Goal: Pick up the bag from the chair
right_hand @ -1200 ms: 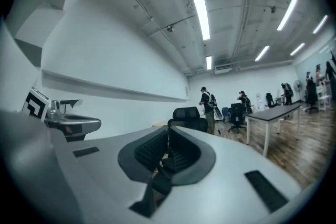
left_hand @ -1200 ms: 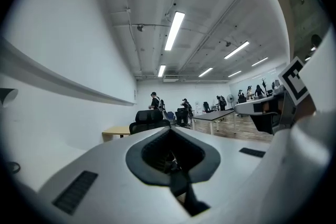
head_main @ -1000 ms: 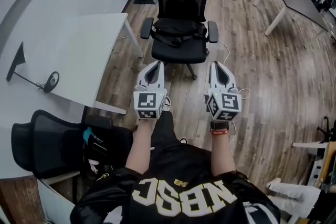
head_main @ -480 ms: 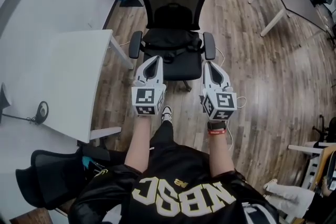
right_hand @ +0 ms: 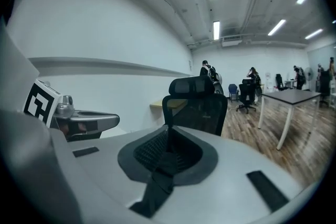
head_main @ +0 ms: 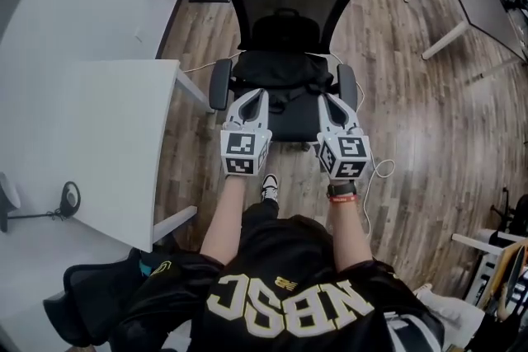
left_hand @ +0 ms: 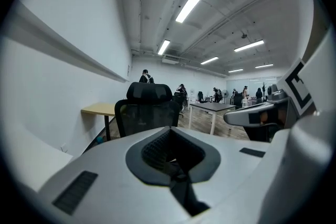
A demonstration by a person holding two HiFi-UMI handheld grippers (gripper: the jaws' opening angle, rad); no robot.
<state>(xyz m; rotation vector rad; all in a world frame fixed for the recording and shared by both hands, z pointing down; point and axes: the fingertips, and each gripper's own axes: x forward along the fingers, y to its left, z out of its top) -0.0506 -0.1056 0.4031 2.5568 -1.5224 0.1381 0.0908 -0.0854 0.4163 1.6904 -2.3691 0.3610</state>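
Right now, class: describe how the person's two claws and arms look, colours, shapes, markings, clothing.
The left claw and right claw are smooth pale grey shells tapering forward, lined with black ribbed pads. Each carries a cube of black-and-white square markers. The person wears a black short-sleeved jersey with pale lettering and a dark wristband with a red strip.
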